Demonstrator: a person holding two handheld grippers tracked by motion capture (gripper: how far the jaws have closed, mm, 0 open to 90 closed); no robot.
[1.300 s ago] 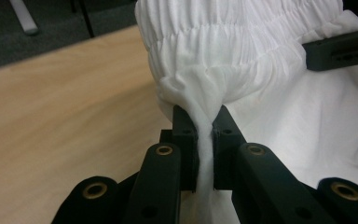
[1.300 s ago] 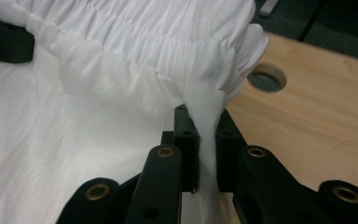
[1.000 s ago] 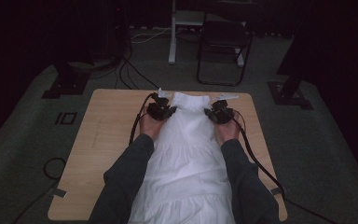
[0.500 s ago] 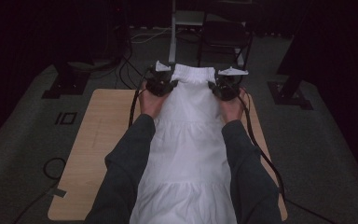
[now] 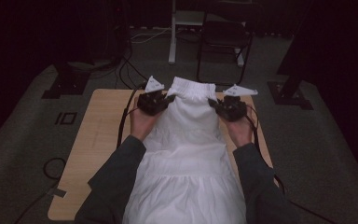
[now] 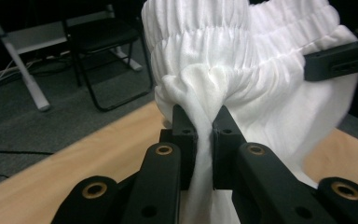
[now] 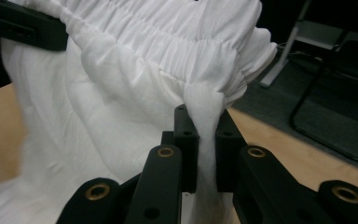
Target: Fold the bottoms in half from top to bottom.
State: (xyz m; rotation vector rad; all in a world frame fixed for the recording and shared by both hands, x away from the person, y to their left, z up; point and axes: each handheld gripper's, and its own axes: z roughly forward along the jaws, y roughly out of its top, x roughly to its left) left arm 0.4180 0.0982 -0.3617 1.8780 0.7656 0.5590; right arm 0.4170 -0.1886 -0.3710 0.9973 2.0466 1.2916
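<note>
Jaws of both tools are closed on cloth. At the left, the left gripper (image 5: 154, 101) pinches a bunched fold of the white skirt (image 5: 186, 158) just below its gathered waistband (image 5: 192, 87); in the left gripper view the fold (image 6: 204, 135) runs down between the two black jaws, which press it from both sides. The waistband stands raised above the wooden table (image 5: 98, 140), lifted clear of the far end, while the rest of the skirt lies flat along the middle of the table, its hem end running off the bottom of the high view between the person's sleeves. At the right, the right gripper (image 5: 228, 107) clamps the opposite side of the skirt in the same way, again just under the waistband; the right gripper view shows the cloth (image 7: 204, 135) drawn down between its jaws, with the left gripper's dark body at the upper left of that view. A folding chair (image 5: 223, 42) stands on the floor beyond the table.

Judged progress: the grasp on both waist corners is made and the top end is lifted and held spread. Whatever follows, probably laying the waist back down smooth or folding it over toward the hem, is not yet begun; no fold shows in the body of the skirt.
</note>
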